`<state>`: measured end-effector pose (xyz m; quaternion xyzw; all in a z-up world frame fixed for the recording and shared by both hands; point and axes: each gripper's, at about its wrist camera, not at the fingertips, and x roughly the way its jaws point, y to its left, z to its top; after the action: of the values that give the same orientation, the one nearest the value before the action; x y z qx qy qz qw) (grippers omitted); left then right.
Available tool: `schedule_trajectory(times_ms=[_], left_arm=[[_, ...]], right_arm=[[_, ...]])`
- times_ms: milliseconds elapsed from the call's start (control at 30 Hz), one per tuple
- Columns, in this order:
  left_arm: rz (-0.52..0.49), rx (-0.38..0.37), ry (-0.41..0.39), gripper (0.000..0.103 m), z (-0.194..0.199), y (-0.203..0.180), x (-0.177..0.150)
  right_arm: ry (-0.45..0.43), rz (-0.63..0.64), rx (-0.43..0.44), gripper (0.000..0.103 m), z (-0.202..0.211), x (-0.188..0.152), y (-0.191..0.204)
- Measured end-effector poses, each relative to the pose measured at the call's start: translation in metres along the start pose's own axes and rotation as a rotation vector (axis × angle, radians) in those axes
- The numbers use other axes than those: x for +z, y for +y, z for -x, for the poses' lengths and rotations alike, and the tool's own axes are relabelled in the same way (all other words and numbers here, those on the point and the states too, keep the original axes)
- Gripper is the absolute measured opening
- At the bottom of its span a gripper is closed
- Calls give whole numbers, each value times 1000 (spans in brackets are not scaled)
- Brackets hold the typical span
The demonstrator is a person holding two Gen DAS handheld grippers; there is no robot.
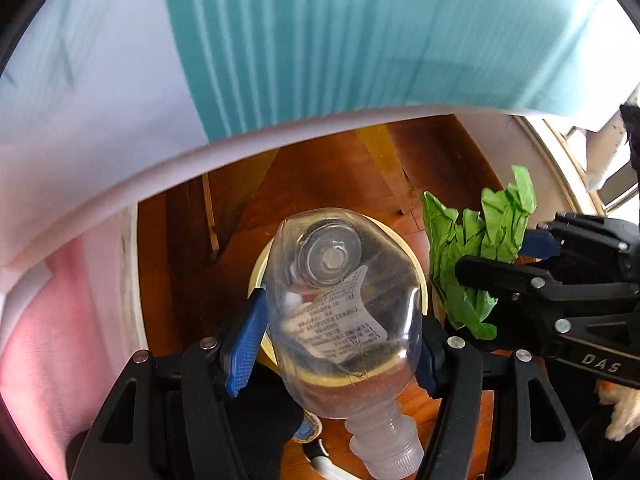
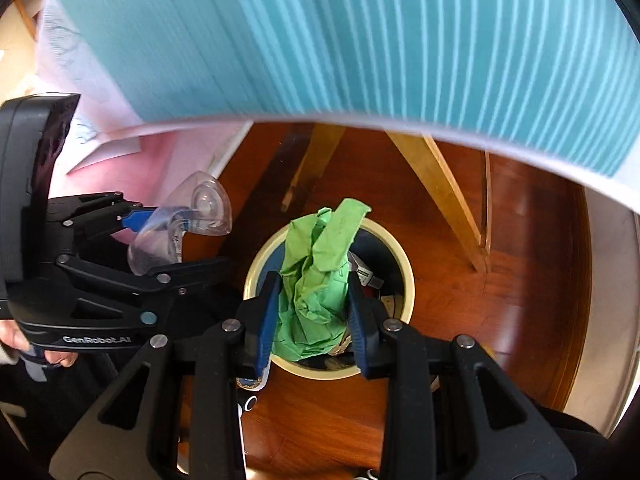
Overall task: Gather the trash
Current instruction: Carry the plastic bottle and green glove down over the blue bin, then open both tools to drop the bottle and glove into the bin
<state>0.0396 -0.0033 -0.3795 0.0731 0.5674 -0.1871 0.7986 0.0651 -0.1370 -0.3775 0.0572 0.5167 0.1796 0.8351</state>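
A clear plastic bottle (image 1: 344, 312) with a white printed label sits between the blue pads of my left gripper (image 1: 340, 340), base pointing away and neck toward the camera. It hangs right above a round bin with a cream rim (image 1: 258, 276). My right gripper (image 2: 314, 320) is shut on a crumpled green paper (image 2: 316, 292), held over the same bin's rim (image 2: 406, 268). The right wrist view has my left gripper (image 2: 180, 240) and the bottle (image 2: 196, 216) at the left. In the left wrist view, my right gripper (image 1: 496, 256) and the green paper (image 1: 472, 256) are at the right.
The bin stands on a red-brown wooden floor (image 2: 520, 260) and holds other scraps (image 2: 368, 272). A teal striped cloth (image 2: 360, 40) overhangs close above, with pink fabric (image 1: 48, 320) to the left. Slanted wooden legs (image 2: 440, 184) rise behind the bin. A hand (image 2: 16, 336) grips the left tool.
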Motion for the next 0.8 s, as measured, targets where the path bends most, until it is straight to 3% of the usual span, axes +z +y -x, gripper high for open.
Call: schedule_trajectory(times_ms=[467,800], left_arm=[[43,-15,73,65,-29,15,15],[54,4,105,65,-44,18,18]], right_arm=[[81,-77,18,29,-50,5,-27],[91,-104,29,32,-57,7,-32]])
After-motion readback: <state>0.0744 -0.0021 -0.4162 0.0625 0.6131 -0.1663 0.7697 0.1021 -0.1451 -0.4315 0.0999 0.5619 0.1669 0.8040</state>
